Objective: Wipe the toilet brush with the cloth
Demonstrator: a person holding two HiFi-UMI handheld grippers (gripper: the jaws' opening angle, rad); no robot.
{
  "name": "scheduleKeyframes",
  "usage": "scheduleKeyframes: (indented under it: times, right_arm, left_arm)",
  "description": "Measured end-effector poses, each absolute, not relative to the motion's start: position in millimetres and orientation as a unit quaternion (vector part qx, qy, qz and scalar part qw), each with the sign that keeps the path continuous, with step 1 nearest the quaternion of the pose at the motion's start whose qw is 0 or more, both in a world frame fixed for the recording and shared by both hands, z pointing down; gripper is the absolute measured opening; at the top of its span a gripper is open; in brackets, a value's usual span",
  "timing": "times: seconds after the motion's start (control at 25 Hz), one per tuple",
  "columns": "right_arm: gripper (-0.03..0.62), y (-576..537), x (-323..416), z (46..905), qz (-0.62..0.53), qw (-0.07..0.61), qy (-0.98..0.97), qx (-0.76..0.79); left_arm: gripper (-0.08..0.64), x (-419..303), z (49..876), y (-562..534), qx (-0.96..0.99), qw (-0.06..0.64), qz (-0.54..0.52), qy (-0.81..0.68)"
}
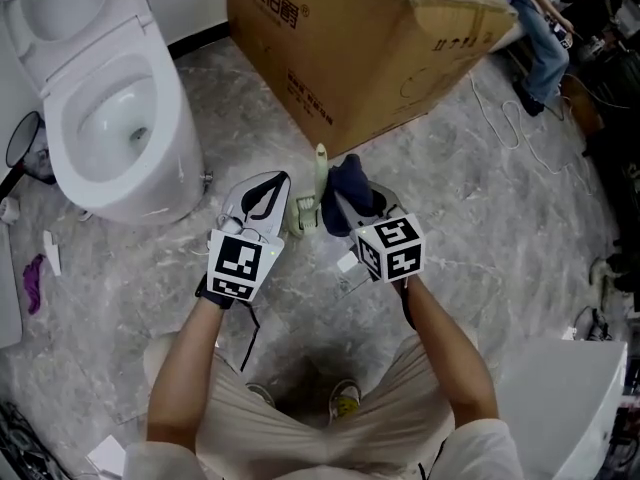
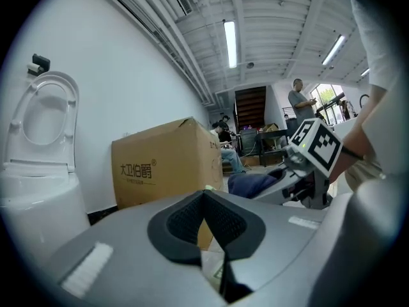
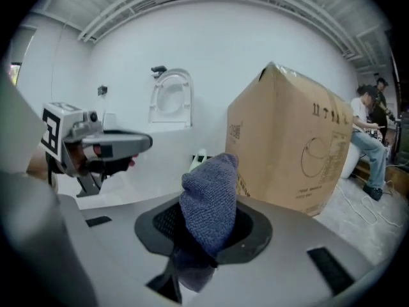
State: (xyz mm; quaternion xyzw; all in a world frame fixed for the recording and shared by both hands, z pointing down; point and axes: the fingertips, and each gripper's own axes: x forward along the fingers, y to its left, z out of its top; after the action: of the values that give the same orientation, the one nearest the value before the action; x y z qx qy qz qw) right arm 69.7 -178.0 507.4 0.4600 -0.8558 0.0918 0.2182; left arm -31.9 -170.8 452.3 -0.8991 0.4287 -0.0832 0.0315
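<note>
The toilet brush has a pale green handle and stands upright in its holder on the marble floor, between my two grippers. In the right gripper view the brush shows just behind the cloth. My right gripper is shut on a dark blue cloth, which bulges up from between the jaws and sits close to the handle's right side. My left gripper is just left of the brush with its jaws shut and nothing seen between them. The handle's tip peeks over them.
A white toilet with its seat up stands at the left. A big cardboard box sits just behind the brush. Cables lie on the floor at the right, near a seated person. A white fixture is at lower right.
</note>
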Motion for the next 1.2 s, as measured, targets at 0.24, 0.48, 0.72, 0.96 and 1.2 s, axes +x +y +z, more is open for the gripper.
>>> scheduleKeyframes:
  times: [0.24, 0.48, 0.72, 0.96, 1.2]
  right_arm:
    - [0.115, -160.4, 84.5, 475.3, 0.055, 0.168, -0.849, 0.497]
    - [0.115, -163.7, 82.4, 463.5, 0.0, 0.169, -0.846, 0.505]
    - [0.117, -150.9, 91.2, 475.8, 0.029, 0.196, -0.83, 0.521]
    - [0.117, -127.2, 80.3, 469.4, -0.002, 0.219, -0.831, 0.511]
    - [0.118, -116.2, 99.0, 459.0, 0.05, 0.191, -0.819, 0.539]
  left_arm:
    - [0.002, -21.3, 454.0, -164.5, -0.909, 0.043, -0.074, 0.407]
    - [0.002, -25.2, 459.9, -163.1, -0.9, 0.031, -0.063, 0.431]
    - [0.002, -21.7, 457.4, -169.6, -0.898, 0.033, -0.055, 0.435]
    - [0.002, -26.8, 462.8, -160.0, -0.899, 0.033, -0.058, 0.432]
    - [0.002, -18.5, 472.3, -148.6, -0.905, 0.053, -0.088, 0.412]
